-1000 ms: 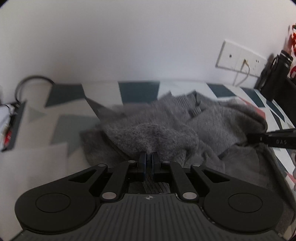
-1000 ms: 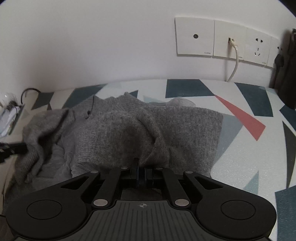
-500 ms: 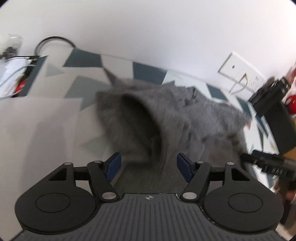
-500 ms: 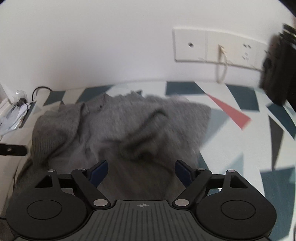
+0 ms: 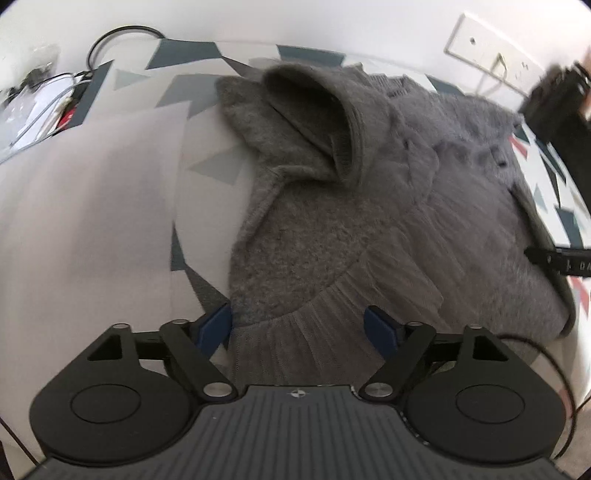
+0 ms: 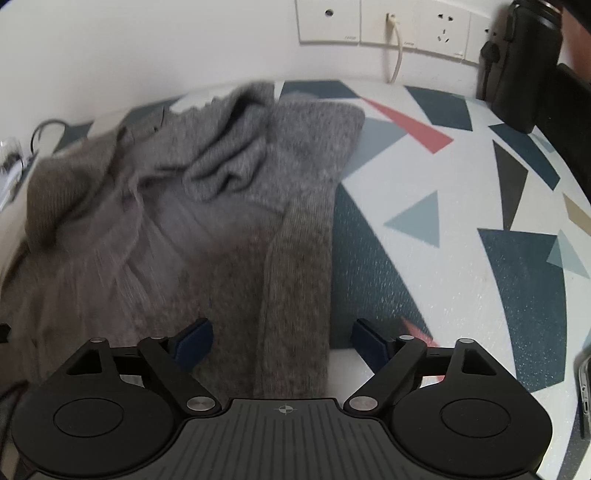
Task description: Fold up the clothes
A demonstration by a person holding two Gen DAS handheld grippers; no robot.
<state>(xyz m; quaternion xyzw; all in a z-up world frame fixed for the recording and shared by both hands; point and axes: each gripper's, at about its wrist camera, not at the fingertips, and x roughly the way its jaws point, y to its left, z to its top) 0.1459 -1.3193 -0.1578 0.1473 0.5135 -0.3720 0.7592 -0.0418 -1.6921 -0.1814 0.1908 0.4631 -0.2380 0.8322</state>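
Both jaws just sprung apart off grey sweater (image 5: pixel 369 206), released, lying under left hand-held gripper (image 5: pixel 299 325), right hand-held gripper (image 6: pixel 282 341)

A plain white wall (image 6: pixel 147 48) rises behind a desk (image 6: pixel 461 206) patterned with dark blue, grey and red triangles. A row of white wall sockets (image 6: pixel 384 26) holds one plugged-in white cable (image 6: pixel 397 55). A black bag (image 6: pixel 517 74) stands in the corner; tangled cords (image 5: pixel 48 96) lie at the far left.

Sweater (image 5: pixel 369 206) on table (image 6: pixel 461 221), below sockets (image 6: pixel 384 22)
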